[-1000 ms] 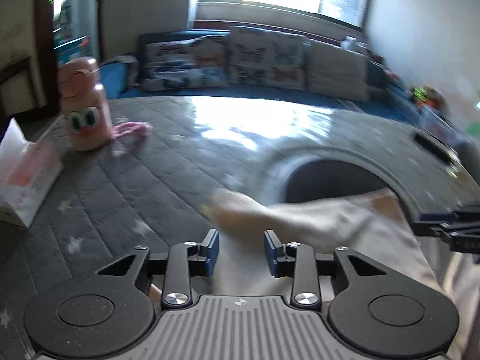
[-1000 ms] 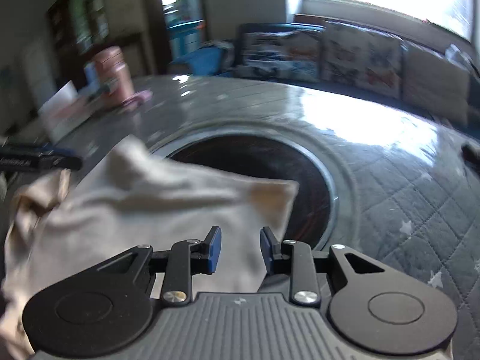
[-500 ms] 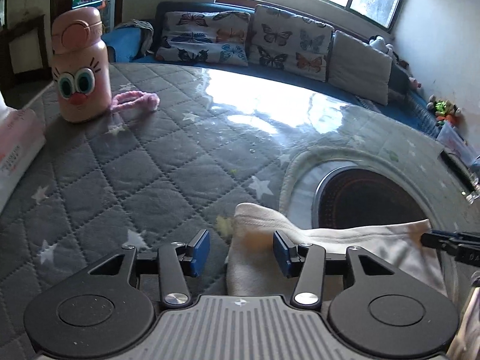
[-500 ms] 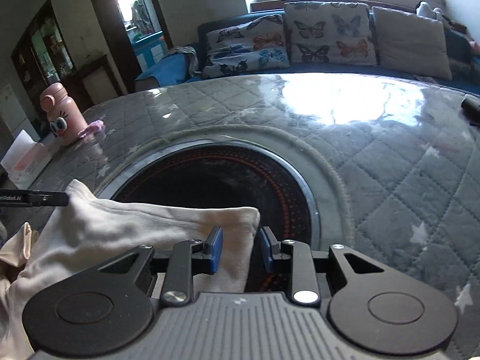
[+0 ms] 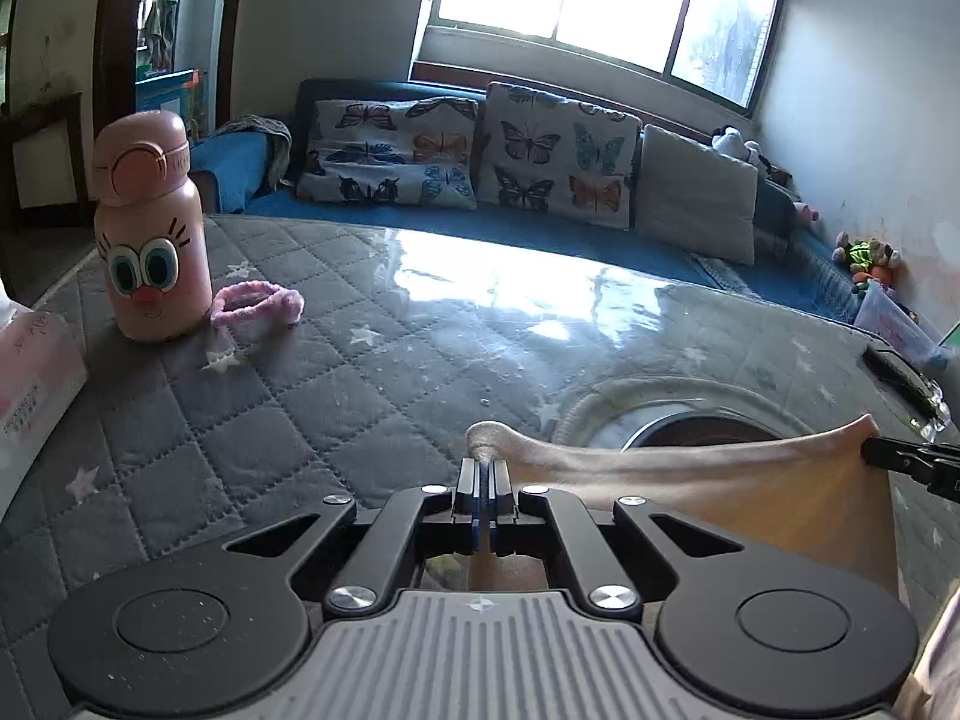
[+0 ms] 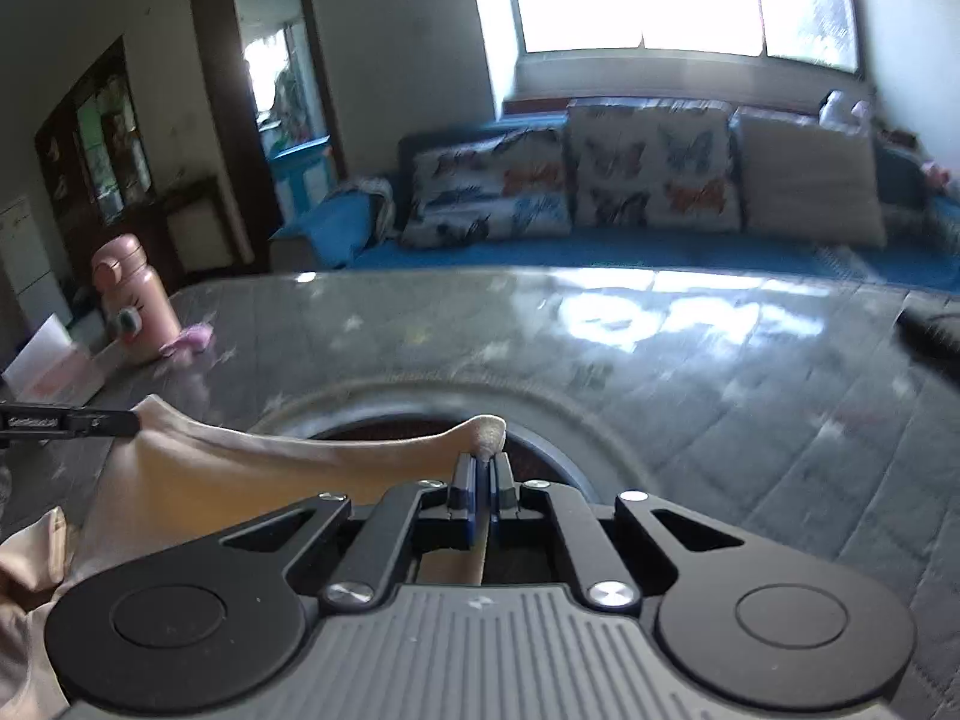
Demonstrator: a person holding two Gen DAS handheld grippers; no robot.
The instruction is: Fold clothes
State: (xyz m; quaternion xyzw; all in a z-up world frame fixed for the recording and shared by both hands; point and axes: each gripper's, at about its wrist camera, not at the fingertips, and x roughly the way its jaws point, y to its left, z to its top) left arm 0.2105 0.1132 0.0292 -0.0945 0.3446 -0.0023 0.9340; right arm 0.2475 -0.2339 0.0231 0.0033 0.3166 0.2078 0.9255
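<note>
A cream garment (image 5: 720, 492) hangs stretched between my two grippers above the grey quilted table cover (image 5: 300, 420). My left gripper (image 5: 483, 468) has its jaws closing tight on the garment's left top corner, and a nub of cloth sticks out past the pads. The right gripper (image 6: 480, 465) pinches the other top corner of the garment (image 6: 240, 480) the same way, pads pressed on the fabric. Each view shows the other gripper's fingers at the far end of the taut edge: the right fingers (image 5: 912, 462) and the left fingers (image 6: 66, 423).
A round dark recess (image 5: 708, 426) is set in the table under the garment. A pink bottle (image 5: 150, 228), a pink fuzzy band (image 5: 252, 303) and a tissue pack (image 5: 30, 378) stand at the left. A dark remote (image 5: 900, 372) lies at the right edge. A sofa with cushions (image 5: 540, 156) runs behind.
Both grippers stood open around the garment's top corners and have now shut on them. The top edge has been lifted and pulled taut between them.
</note>
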